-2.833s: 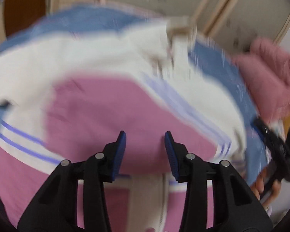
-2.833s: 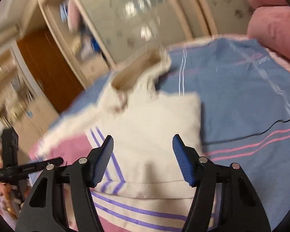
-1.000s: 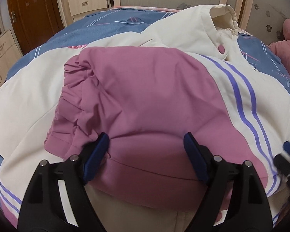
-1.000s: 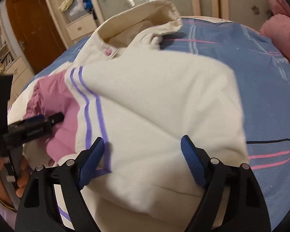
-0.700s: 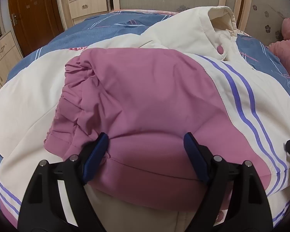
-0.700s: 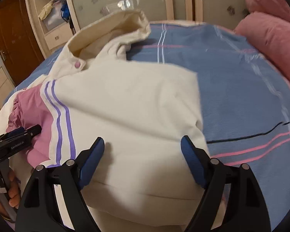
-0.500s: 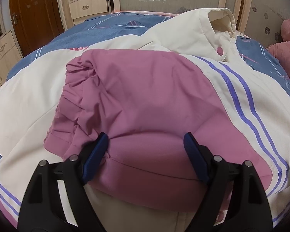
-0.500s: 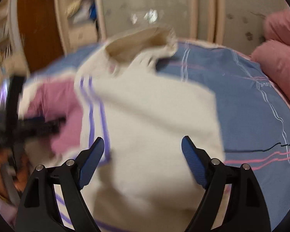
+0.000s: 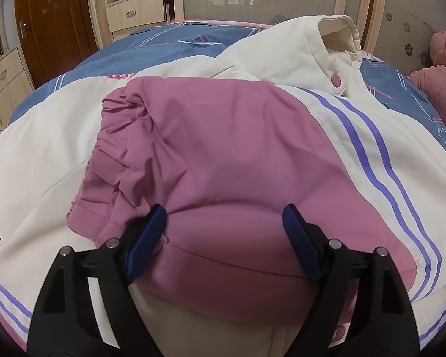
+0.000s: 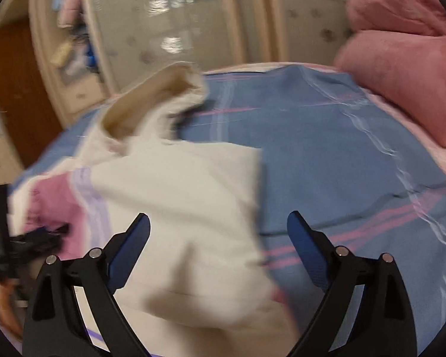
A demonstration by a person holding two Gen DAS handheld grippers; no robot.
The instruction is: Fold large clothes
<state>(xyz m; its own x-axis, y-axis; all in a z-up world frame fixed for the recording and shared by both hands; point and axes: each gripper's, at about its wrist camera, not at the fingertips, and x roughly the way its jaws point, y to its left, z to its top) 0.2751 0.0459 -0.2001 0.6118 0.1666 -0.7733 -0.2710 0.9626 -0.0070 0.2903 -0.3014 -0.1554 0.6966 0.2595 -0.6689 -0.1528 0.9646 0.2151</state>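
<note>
Cream jacket (image 9: 59,148) w/ mauve sleeve (image 9: 223,154) folded across it & purple stripes lies on blue bed (image 10: 327,154), collar upright; left tongs (image 9: 223,232) wide w/ a sleeve bulge between, right tongs (image 10: 218,235) just widened, empty, above jacket's right edge w/ bare sheet beyond.

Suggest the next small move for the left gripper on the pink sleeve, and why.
Probably lift the left gripper clear: the pink sleeve already lies folded across the jacket body, and the right gripper is open, holding nothing.
</note>
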